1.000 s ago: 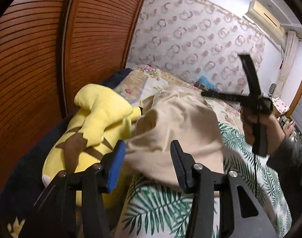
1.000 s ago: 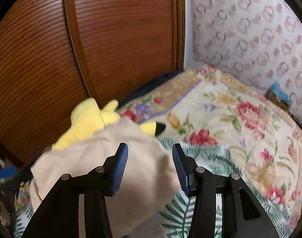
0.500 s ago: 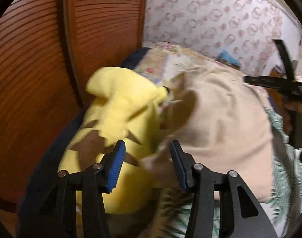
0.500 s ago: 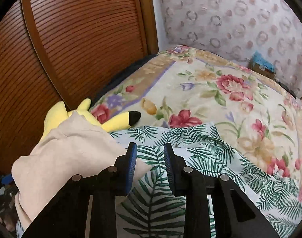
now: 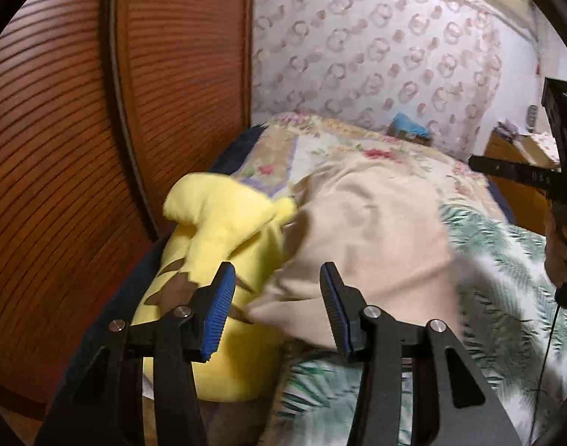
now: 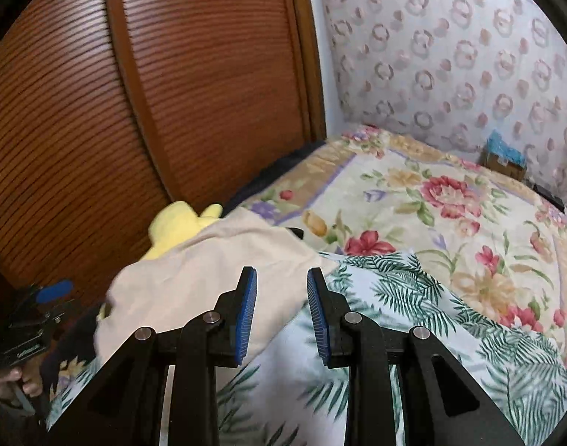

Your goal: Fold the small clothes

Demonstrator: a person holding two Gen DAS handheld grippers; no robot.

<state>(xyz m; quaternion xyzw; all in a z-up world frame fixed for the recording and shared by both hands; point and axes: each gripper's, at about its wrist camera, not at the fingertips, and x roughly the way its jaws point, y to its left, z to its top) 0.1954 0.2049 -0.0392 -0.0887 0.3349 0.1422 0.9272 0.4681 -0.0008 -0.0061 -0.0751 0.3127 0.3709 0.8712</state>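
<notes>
Both grippers, left (image 5: 274, 295) and right (image 6: 281, 310), hover spread and empty near the beige cloth (image 5: 365, 230), so grabbing an edge looks next.

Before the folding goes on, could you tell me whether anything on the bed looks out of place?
Yes: the beige garment lies rumpled, draped partly over a yellow plush toy at the bed's edge by the wooden doors, not flat on the leaf-print sheet.

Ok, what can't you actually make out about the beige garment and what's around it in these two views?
- Beige garment: type unclear; left view motion-blurred, near edge behind the left gripper.
- Yellow plush toy: mostly covered by the garment in the right view.
- Blue item by the wall: too small to identify.
- Right gripper hides the cloth beneath.
</notes>
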